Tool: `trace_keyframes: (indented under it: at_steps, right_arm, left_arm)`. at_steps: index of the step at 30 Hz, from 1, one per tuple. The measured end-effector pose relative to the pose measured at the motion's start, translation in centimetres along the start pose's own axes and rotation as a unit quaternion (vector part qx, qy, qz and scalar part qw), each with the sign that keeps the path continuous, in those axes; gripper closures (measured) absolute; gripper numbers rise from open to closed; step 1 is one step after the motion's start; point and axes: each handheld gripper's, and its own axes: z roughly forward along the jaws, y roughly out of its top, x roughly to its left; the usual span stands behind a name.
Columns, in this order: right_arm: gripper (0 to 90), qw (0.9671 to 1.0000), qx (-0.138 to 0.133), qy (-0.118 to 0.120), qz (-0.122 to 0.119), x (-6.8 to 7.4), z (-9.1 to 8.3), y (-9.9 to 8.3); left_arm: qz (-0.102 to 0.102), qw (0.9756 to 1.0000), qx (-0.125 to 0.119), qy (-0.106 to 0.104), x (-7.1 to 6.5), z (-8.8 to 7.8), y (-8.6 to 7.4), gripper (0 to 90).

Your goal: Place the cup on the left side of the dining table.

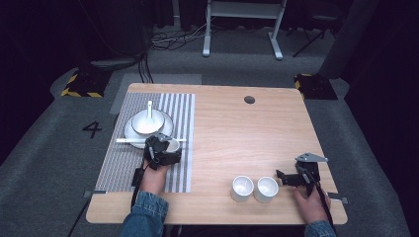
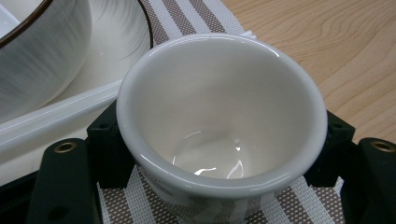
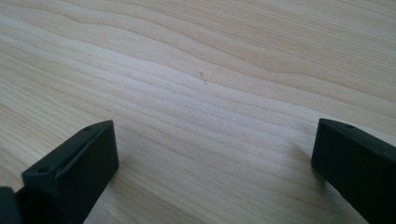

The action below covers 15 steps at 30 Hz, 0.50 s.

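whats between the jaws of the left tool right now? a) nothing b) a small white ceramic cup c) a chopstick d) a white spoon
b: in the left gripper view the small white ceramic cup sits between the black jaws of the left tool, over the striped placemat.

Glossy ceramic cup (image 2: 219, 121), woven mat (image 2: 187, 16)

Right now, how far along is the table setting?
Done: bowl with spoon sits on its plate, chopsticks laid in front on the striped mat. In hand: left tongs clasp a white cup beside the plate. Left: two cups wait near the open right tongs.
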Motion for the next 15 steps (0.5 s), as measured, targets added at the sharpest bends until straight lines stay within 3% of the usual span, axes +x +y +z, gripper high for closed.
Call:
trace_keyframes:
  at_steps: [9, 15]
  right_arm:
    - [0.5, 1.0, 0.0, 0.0, -0.001, -0.01, 0.0, 0.0]
    - [0.6, 1.0, 0.0, 0.0, -0.001, -0.02, 0.01, 0.0]
  left_arm:
    - [0.008, 0.9999, 0.005, 0.004, -0.09, -0.24, -0.34, 26.6]
    - [0.0, 1.0, 0.006, -0.001, 0.1, -0.37, -0.7, 26.6]
